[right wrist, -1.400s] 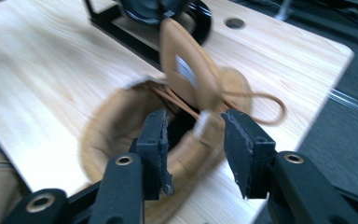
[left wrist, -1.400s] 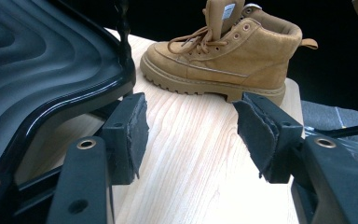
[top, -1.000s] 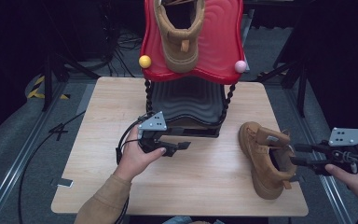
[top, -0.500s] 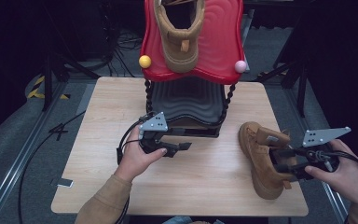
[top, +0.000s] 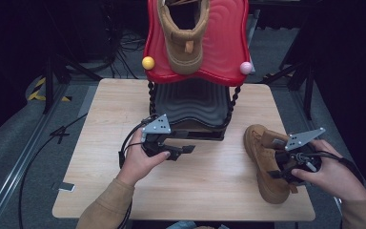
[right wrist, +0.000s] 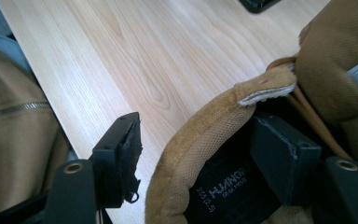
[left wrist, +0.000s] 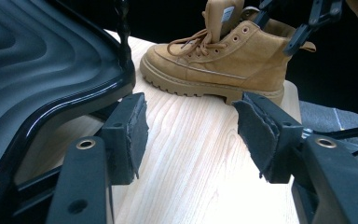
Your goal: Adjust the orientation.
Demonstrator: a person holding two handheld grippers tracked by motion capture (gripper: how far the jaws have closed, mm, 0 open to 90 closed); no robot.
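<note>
Since a second ago your right gripper point(top: 286, 168) has come in from the table's right edge onto the tan boot point(top: 267, 162); your left gripper point(top: 178, 151) has not shifted.

Right gripper: jaws apart and straddling the boot's padded collar point(right wrist: 205, 140), one pad inside the opening, the other outside over bare table. Not closed on it.

Left gripper: jaws wide apart, nothing between them, low over the table point(top: 100, 138) just in front of the stand's black lower shelf point(top: 190, 102).

Writing: the boot's dark insole point(right wrist: 223, 186) carries pale print reading roughly "HUANO…" with a size mark beneath, too small to be sure. The white tongue label point(left wrist: 227, 14) is illegible.

Materials: boot is tan suede with a mesh-textured collar lining, lugged sole and matching laces; it stands upright at the table's right side. Table is pale wood grain. Lower shelf is black with rippled ridges and a glossy rim. Upper red shelf point(top: 224, 43) has the same ripples and holds a second tan boot point(top: 183, 36). A yellow ball point(top: 148, 62) and a pink ball point(top: 246, 67) sit at its corners above twisted black posts.
</note>
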